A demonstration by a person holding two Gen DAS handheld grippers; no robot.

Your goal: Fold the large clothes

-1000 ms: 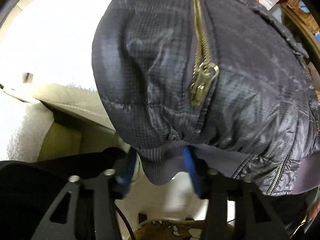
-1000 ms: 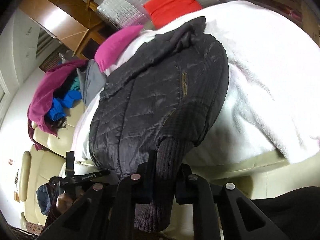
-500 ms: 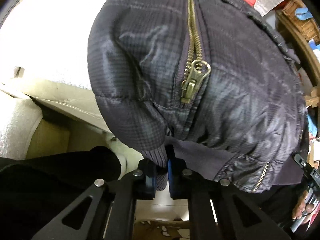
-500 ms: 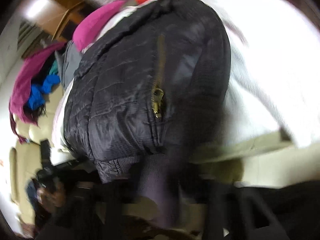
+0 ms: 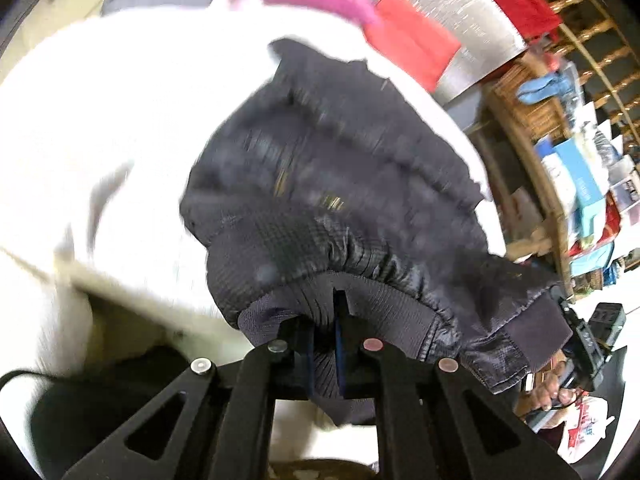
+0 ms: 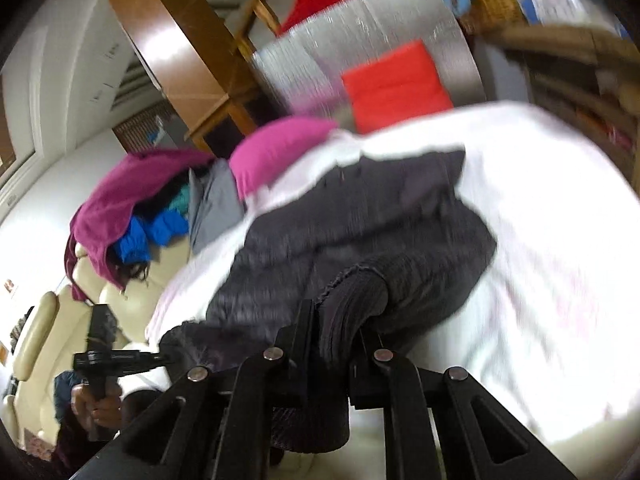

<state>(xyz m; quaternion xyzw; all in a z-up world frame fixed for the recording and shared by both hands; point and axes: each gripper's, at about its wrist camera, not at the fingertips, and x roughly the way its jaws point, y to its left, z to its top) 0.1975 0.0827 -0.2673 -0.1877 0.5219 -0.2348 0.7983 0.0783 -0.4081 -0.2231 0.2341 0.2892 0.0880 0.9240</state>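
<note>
A dark quilted jacket (image 5: 340, 168) lies on a white blanket (image 5: 120, 120), with its ribbed hem (image 5: 384, 300) lifted toward me. My left gripper (image 5: 324, 320) is shut on that hem at its near left corner. My right gripper (image 6: 336, 320) has a bunched ribbed piece (image 6: 352, 300) of the jacket (image 6: 360, 232) between its jaws, which are closing tight on it. The hem hangs stretched between the two grippers. The other gripper shows at the edge of each view, held by a hand (image 5: 552, 384) (image 6: 96, 404). Both pictures are blurred.
A pink cushion (image 6: 276, 148) and a red cushion (image 6: 396, 84) sit at the blanket's (image 6: 540, 240) far end, against a silvery mat (image 6: 360, 32). A heap of magenta, blue and grey clothes (image 6: 132, 208) tops a cream sofa (image 6: 36, 340). Cluttered wooden shelves (image 5: 560, 160) stand to the right.
The left jaws went from open around the hem to shut on it. Both grippers have risen and tipped up, lifting the jacket's near edge. More of the room shows.
</note>
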